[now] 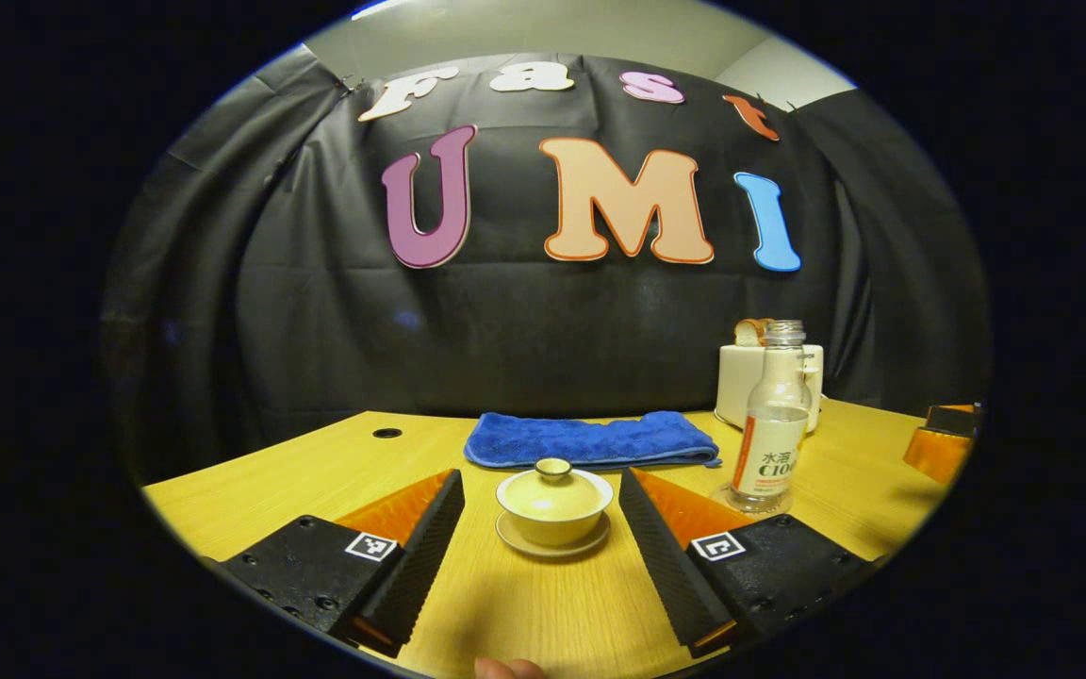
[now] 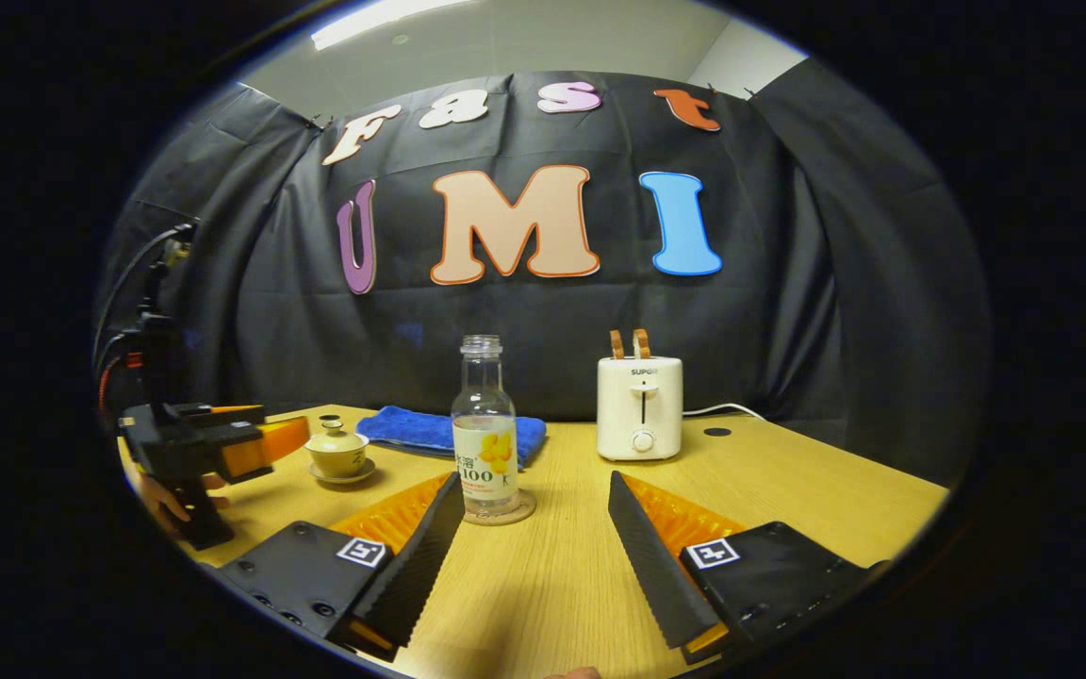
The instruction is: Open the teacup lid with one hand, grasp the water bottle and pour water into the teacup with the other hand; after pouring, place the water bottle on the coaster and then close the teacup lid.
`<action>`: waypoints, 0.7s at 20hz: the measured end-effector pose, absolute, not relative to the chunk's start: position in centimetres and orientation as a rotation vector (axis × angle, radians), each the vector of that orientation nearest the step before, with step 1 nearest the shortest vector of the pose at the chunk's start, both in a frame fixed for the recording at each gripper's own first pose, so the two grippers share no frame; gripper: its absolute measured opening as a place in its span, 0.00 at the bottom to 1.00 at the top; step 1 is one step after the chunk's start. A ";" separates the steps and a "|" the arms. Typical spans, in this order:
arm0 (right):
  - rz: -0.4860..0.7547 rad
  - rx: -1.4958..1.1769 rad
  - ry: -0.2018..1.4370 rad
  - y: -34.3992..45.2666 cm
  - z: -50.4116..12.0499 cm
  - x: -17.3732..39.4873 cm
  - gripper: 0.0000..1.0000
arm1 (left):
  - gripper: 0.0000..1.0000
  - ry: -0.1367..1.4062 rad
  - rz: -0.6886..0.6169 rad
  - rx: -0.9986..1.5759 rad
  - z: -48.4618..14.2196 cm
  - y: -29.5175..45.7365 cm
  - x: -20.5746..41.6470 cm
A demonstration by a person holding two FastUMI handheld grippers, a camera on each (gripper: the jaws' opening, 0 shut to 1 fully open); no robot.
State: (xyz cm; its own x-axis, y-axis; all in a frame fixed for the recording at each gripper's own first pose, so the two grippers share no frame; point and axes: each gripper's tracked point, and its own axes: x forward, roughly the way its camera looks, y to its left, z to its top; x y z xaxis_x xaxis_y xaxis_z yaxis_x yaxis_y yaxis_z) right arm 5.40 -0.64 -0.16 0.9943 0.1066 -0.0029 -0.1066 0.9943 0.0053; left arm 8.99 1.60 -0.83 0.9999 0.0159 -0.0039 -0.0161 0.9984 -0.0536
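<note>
A pale yellow teacup [image 1: 553, 509] with its lid [image 1: 553, 488] on rests on a saucer, straight ahead of my left gripper [image 1: 540, 476], which is open with the cup just beyond its fingertips. The clear, capless water bottle [image 1: 769, 424] stands upright to the cup's right. In the right gripper view the bottle [image 2: 485, 429] stands on a round coaster [image 2: 522, 512], just past my open right gripper [image 2: 535, 479] and slightly left of its centre line. The teacup [image 2: 337, 453] sits farther left there, with the left gripper [image 2: 290, 431] beside it.
A folded blue towel [image 1: 590, 439] lies behind the cup. A white toaster [image 2: 639, 407] stands at the back, its cord trailing right. A hand [image 2: 166, 495] holds the left gripper. The wooden table [image 2: 788, 490] has cable holes near its rear edge.
</note>
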 end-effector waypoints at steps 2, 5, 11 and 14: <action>0.096 0.005 0.004 -0.2 -0.1 4.8 0.94 | 0.96 0.004 0.024 -0.053 -0.8 0.8 6.8; 0.089 0.004 0.005 0.6 -0.3 3.6 0.94 | 0.96 0.003 0.018 -0.051 -0.7 -0.7 3.9; 0.091 0.006 0.008 2.6 -0.2 0.7 0.94 | 0.97 0.001 0.012 -0.050 -0.5 -2.3 0.5; 0.088 0.007 0.010 2.9 -0.2 -0.7 0.98 | 0.97 0.002 0.019 -0.049 -0.4 -2.6 -0.6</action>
